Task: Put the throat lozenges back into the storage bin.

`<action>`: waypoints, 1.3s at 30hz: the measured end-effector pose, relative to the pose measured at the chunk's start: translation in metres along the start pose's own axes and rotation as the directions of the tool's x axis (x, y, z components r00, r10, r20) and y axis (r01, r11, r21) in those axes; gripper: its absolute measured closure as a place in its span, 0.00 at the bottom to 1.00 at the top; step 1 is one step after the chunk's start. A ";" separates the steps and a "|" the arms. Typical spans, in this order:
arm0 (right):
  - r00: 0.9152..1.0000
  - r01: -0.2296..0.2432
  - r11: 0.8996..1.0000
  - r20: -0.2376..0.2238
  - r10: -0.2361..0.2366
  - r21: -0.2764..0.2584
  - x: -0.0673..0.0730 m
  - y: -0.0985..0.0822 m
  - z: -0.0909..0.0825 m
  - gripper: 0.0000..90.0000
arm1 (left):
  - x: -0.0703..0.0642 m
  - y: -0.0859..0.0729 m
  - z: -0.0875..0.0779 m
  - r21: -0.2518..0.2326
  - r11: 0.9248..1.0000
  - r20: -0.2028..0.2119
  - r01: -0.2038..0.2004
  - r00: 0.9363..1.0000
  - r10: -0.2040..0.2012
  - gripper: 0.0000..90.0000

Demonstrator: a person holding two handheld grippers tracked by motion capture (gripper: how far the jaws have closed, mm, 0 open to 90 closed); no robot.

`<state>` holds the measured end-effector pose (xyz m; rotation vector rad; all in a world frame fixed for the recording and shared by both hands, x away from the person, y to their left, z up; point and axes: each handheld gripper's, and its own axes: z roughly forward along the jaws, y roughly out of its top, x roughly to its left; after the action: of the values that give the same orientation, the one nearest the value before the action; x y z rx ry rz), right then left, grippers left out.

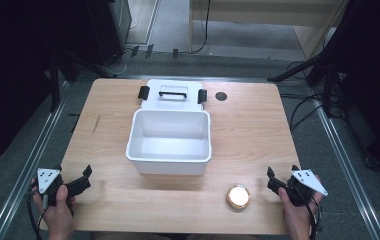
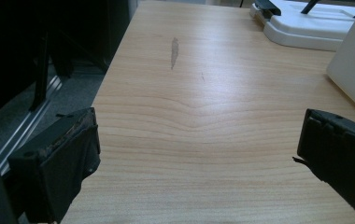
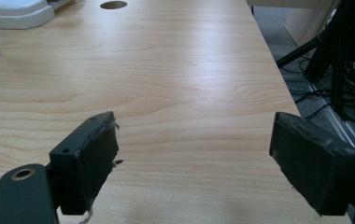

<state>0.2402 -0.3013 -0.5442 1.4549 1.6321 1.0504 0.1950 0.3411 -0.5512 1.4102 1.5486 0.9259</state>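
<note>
Both grippers, left gripper (image 1: 73,182) and right gripper (image 1: 282,181), gape empty; white bin (image 1: 169,142) bears no readable label.

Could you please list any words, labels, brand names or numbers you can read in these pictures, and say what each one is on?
None: no readable text in any of the three views.
The white bin, its lid and the round orange object show no print.
The dark streak on the wooden table is a scuff, not writing.
</note>
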 end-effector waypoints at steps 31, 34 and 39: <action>0.966 0.178 0.956 -0.228 -0.125 0.231 0.034 0.061 -0.036 0.23 | 0.001 0.003 0.006 0.036 0.999 0.017 0.007 1.000 -0.008 0.00; 0.951 0.228 0.930 -0.272 -0.148 0.289 0.047 0.065 -0.036 0.23 | 0.000 0.003 0.006 0.040 0.999 0.018 0.004 1.000 -0.005 0.00; 0.894 0.363 0.838 -0.405 -0.191 0.407 0.073 0.063 -0.033 0.21 | 0.001 0.003 0.006 0.044 0.999 0.019 0.008 1.000 -0.009 0.00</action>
<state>0.2289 -0.2307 -0.4721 1.2994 2.4161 0.7982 0.2018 0.3425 -0.5511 1.4384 1.5686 0.8755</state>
